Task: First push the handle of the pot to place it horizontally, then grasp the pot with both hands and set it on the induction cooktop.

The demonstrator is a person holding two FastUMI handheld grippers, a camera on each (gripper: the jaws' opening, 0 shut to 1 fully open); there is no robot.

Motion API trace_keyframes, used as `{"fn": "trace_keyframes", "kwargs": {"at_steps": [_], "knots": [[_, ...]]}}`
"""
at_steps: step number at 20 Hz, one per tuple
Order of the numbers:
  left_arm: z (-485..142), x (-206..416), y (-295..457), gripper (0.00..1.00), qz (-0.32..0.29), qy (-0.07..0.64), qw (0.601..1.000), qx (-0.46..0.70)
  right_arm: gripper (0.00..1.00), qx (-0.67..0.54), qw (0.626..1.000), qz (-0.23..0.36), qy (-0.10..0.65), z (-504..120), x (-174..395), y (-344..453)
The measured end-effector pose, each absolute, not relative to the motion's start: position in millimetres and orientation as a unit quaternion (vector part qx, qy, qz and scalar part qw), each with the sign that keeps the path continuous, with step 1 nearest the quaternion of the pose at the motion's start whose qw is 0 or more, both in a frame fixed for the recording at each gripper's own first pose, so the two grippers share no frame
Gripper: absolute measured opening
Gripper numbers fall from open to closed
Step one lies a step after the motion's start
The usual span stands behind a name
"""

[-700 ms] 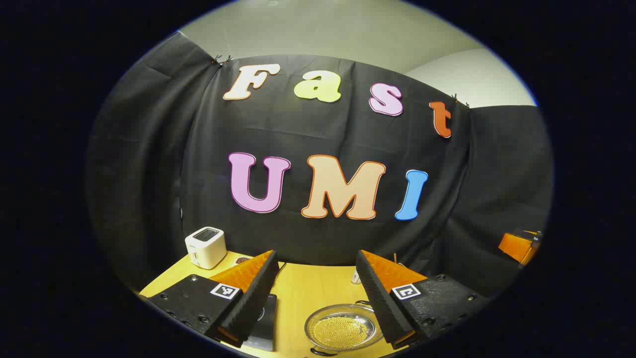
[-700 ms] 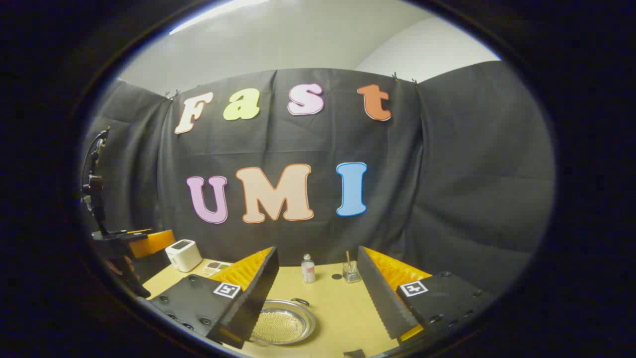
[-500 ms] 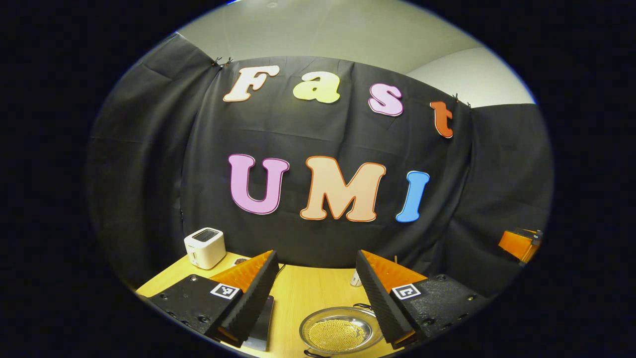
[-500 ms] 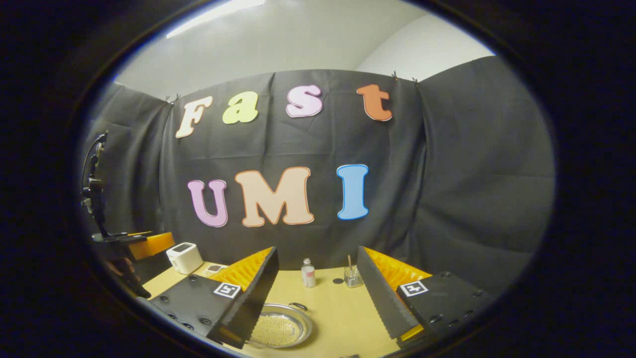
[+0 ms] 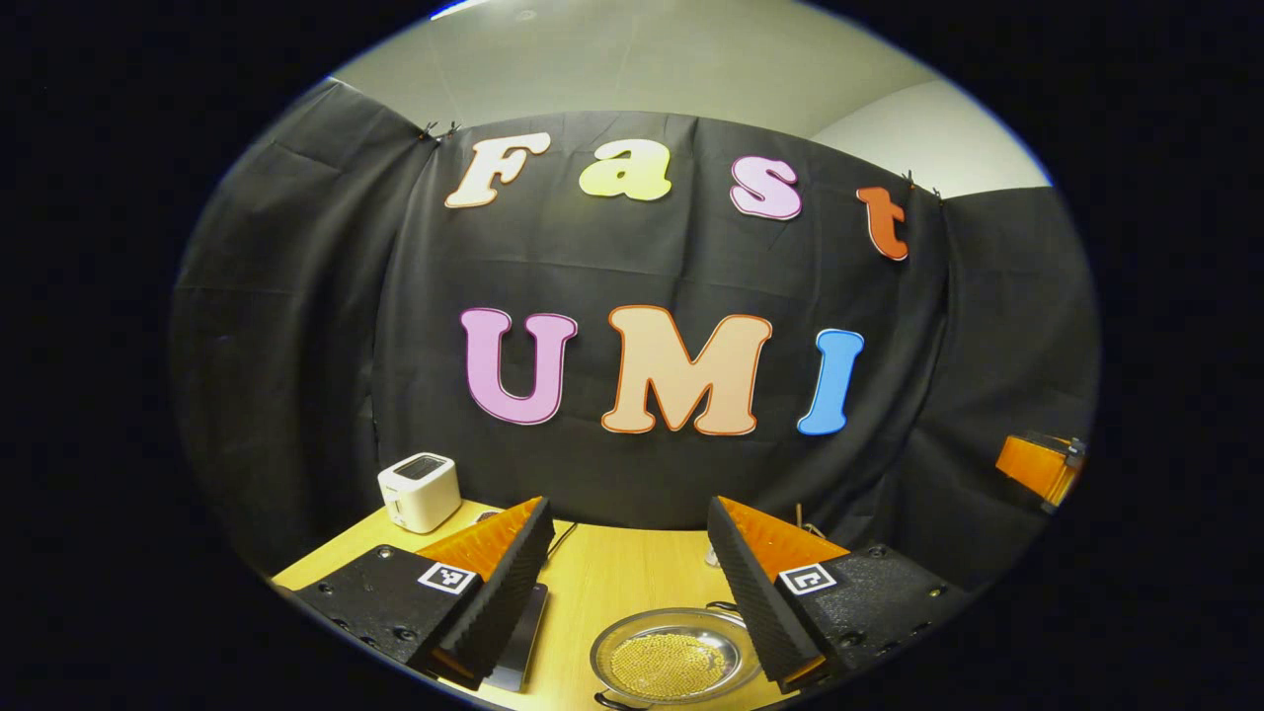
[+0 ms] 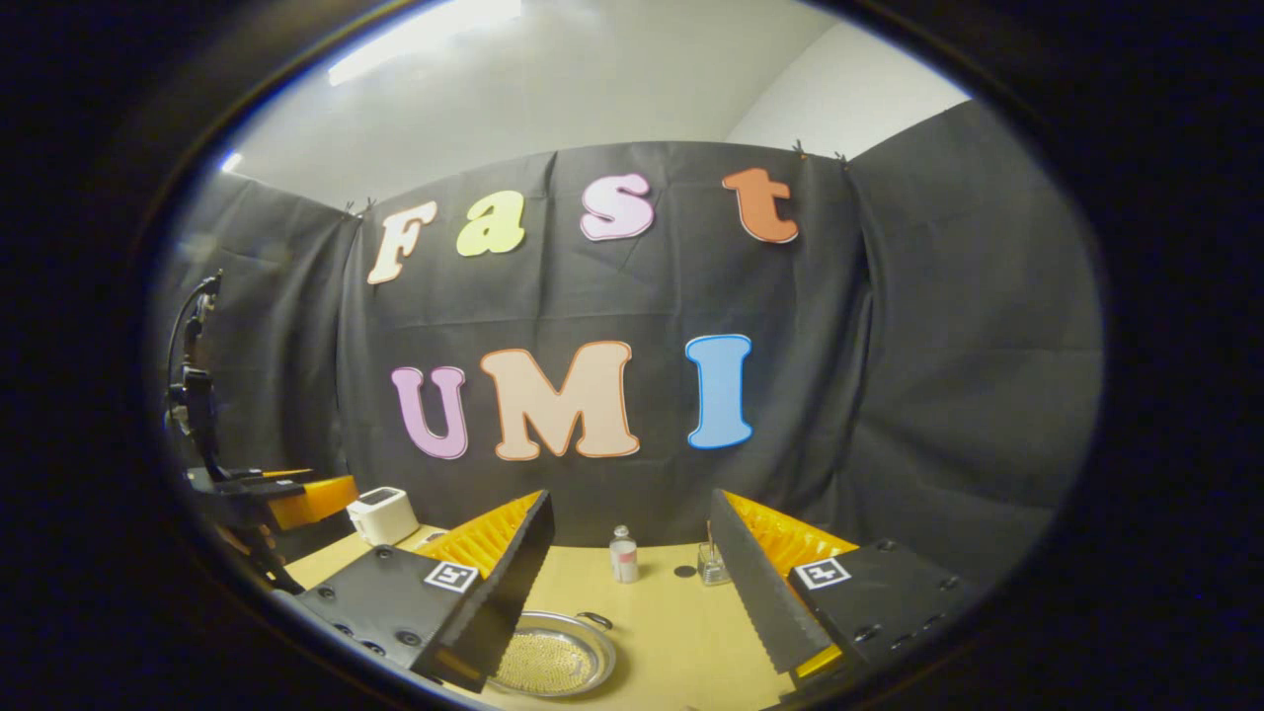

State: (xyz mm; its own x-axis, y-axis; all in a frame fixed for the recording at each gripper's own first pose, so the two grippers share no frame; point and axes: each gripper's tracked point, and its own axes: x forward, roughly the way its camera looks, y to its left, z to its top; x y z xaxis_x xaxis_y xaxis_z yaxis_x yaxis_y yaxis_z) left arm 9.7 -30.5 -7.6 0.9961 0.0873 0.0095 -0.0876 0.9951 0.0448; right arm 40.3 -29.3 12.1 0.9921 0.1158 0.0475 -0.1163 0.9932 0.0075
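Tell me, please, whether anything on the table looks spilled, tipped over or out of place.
Nothing stands out. The pot sits flat on the wooden table, its yellow grainy contents all inside. The toaster, the small bottle and the glass jar stand upright near the wall. Both the left gripper and right gripper are open above the table.

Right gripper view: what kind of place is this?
Likely a mock kitchen set up in a recording booth: a wooden table against black cloth, with a white toaster, a shallow metal pot and a small bottle on it.
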Motion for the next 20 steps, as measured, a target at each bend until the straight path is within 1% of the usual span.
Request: {"fn": "trace_keyframes", "kwargs": {"at_steps": [1, 2, 5, 6, 7, 8, 9, 10, 11, 12, 13, 14, 15, 16, 17, 18, 19, 20], "knots": [[-7, 10, -31, 0.96, 0.046, -0.003, 0.999, 0.026, 0.99, 0.004, 0.998, 0.059, -0.025, 13, 41, -30], [-7, 11, -34, 0.96, 0.047, -0.004, 0.998, 0.027, 0.96, 0.003, 0.998, 0.06, -0.027, 15, 42, -31], [-3, 10, -39, 0.96, 0.047, -0.012, 0.998, 0.035, 0.96, 0.006, 0.998, 0.062, -0.031, 18, 45, -33], [-2, 8, -38, 0.92, 0.05, -0.016, 0.998, 0.039, 0.96, 0.009, 0.998, 0.063, -0.03, 17, 45, -33], [-2, 7, -36, 0.95, 0.054, -0.017, 0.998, 0.042, 0.96, 0.013, 0.997, 0.064, -0.027, 15, 46, -33], [-3, 7, -36, 0.92, 0.055, -0.017, 0.997, 0.043, 0.96, 0.017, 0.997, 0.066, -0.025, 13, 45, -34], [-4, 5, -38, 0.96, 0.054, -0.017, 0.998, 0.041, 0.96, 0.021, 0.997, 0.066, -0.025, 12, 45, -35], [-6, 3, -39, 0.96, 0.052, -0.017, 0.998, 0.038, 0.96, 0.025, 0.997, 0.064, -0.028, 13, 44, -37], [-7, 1, -39, 0.92, 0.052, -0.017, 0.998, 0.037, 0.96, 0.029, 0.997, 0.064, -0.028, 11, 43, -36], [-8, -1, -37, 0.92, 0.051, -0.017, 0.998, 0.037, 0.96, 0.031, 0.997, 0.065, -0.027, 10, 42, -36], [-10, -3, -36, 0.96, 0.051, -0.015, 0.998, 0.038, 0.96, 0.032, 0.997, 0.063, -0.025, 7, 43, -38], [-13, -4, -35, 0.92, 0.051, -0.014, 0.998, 0.039, 0.92, 0.031, 0.997, 0.062, -0.024, 5, 42, -37], [-14, -6, -34, 0.92, 0.052, -0.013, 0.998, 0.039, 0.87, 0.03, 0.997, 0.062, -0.02, 3, 40, -37], [-15, -8, -33, 0.96, 0.052, -0.012, 0.998, 0.039, 0.77, 0.028, 0.998, 0.061, -0.017, 1, 39, -37], [-17, -9, -32, 0.92, 0.051, -0.011, 0.998, 0.038, 0.72, 0.027, 0.998, 0.062, -0.016, 0, 40, -35], [-19, -11, -31, 0.92, 0.051, -0.01, 0.998, 0.037, 0.6, 0.025, 0.997, 0.065, -0.016, 1, 39, -33], [-20, -12, -29, 0.96, 0.053, -0.007, 0.998, 0.035, 0.47, 0.019, 0.998, 0.063, -0.022, 2, 39, -34], [-22, -13, -26, 0.92, 0.056, -0.006, 0.998, 0.034, 0.34, 0.014, 0.997, 0.064, -0.028, 4, 41, -33]]}}
